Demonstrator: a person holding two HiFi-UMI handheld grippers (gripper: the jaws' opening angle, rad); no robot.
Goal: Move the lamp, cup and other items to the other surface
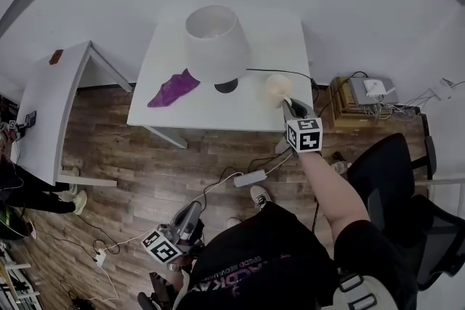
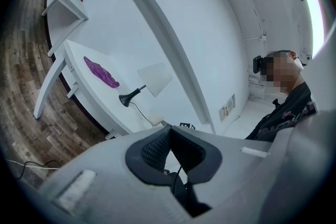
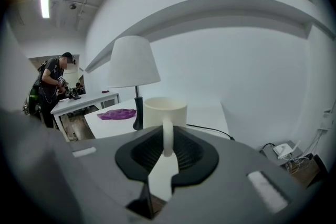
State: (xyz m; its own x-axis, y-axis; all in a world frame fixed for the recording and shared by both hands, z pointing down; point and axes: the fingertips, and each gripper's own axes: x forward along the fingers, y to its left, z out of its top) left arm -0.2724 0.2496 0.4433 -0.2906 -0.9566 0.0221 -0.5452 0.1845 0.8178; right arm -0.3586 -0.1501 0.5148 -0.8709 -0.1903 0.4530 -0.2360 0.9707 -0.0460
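Observation:
A cream cup (image 1: 278, 88) is at the near right corner of the white table (image 1: 261, 116). My right gripper (image 1: 289, 107) is shut on its handle. The right gripper view shows the cup (image 3: 165, 112) upright, its handle pinched between the pads; its foot is hidden by my gripper (image 3: 168, 139). A white-shaded lamp (image 1: 216, 43) on a black base stands mid-table, with a purple cloth (image 1: 173, 89) to its left. My left gripper (image 1: 195, 207) hangs low over the wooden floor near my body. Its jaws are shut and empty (image 2: 168, 131).
A second white table (image 1: 51, 105) stands at the left, with a small red thing (image 1: 56, 56) on it. The lamp's black cable (image 1: 280, 72) runs off the table's right edge. A power strip (image 1: 250, 178) lies on the floor. A black office chair (image 1: 407, 178) stands at my right.

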